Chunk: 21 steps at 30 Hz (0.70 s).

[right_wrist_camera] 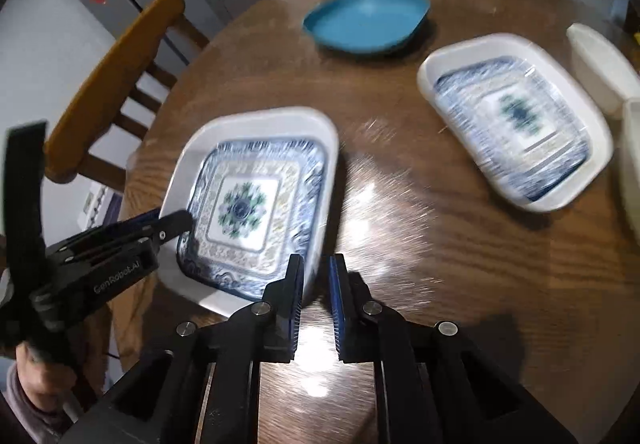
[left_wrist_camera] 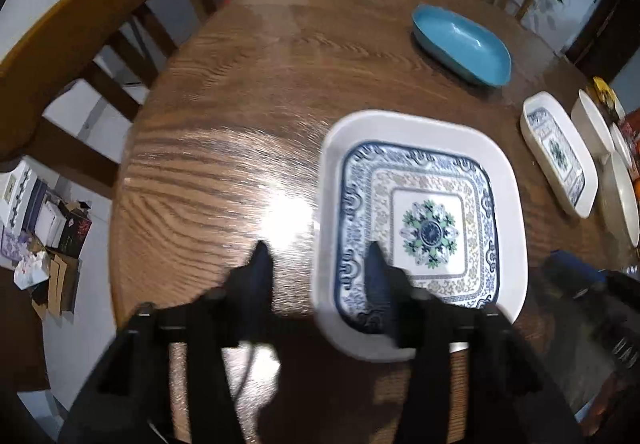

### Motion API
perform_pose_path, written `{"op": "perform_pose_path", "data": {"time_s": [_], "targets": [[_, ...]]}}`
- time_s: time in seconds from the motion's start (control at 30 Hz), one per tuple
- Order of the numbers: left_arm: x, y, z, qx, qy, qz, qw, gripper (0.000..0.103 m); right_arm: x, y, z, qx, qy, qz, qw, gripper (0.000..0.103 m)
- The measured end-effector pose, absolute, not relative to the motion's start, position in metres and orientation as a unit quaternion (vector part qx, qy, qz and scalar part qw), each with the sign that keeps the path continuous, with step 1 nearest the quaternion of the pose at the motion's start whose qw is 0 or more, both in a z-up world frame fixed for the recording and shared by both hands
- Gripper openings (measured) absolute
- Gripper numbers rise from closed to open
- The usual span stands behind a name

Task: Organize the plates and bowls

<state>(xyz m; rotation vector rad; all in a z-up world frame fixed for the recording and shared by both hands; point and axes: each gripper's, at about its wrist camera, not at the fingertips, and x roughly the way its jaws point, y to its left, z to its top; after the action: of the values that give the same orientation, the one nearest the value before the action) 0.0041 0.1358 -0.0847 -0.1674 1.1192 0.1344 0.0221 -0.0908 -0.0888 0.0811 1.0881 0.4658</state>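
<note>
The large square patterned plate (left_wrist_camera: 428, 232) lies flat on the round wooden worktop (left_wrist_camera: 240, 103), towards the edge nearest the person, and everything else is placed here by it. The left gripper (left_wrist_camera: 318, 246) points steeply down at the plate's left side with its jaws well apart. They straddle the white rim, one finger over bare wood just outside the plate and the other over the blue border inside it, and neither pad presses on the rim. In the right wrist view the same gripper reaches in from the plate's left, with the person's hand (right_wrist_camera: 40, 368) wrapped round its handle. The right gripper (right_wrist_camera: 316, 260) hangs just beside the plate's near right corner, its jaws drawn almost together with only a narrow slit between the blue pads, and it grips nothing. Beyond the plate, well apart from it, a blue oval bowl (left_wrist_camera: 460, 43) sits empty and upright. To the plate's right, clear of it, is a smaller patterned dish (left_wrist_camera: 558, 155), also white-rimmed, and further right again plain white dishes (left_wrist_camera: 592, 127) stand close together at the worktop's edge. A wooden chair (left_wrist_camera: 80, 23) stands off the worktop to the plate's far left. Both views are blurred.
</note>
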Motion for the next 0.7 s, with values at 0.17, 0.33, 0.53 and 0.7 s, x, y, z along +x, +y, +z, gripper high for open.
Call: {"op": "perform_pose_path", "data": {"time_s": [0.17, 0.33, 0.53, 0.7], "targets": [[-0.007, 0.147, -0.059, -0.117, 0.501, 0.072, 0.855, 0.061, 0.037, -0.137, -0.071, 0.017, 0.470, 0.147, 0.870, 0.055], [-0.004, 0.120, -0.041, -0.137, 0.496, 0.036, 0.857, 0.064, 0.060, -0.136, -0.073, -0.041, 0.453, 0.143, 0.879, 0.055], [0.002, 0.085, -0.038, -0.138, 0.501, 0.004, 0.854, 0.064, 0.079, -0.127, -0.096, -0.067, 0.486, 0.156, 0.857, 0.036], [0.019, 0.067, -0.051, -0.140, 0.513, -0.006, 0.847, 0.064, 0.068, -0.130, -0.098, -0.065, 0.497, 0.176, 0.847, 0.013]]}}
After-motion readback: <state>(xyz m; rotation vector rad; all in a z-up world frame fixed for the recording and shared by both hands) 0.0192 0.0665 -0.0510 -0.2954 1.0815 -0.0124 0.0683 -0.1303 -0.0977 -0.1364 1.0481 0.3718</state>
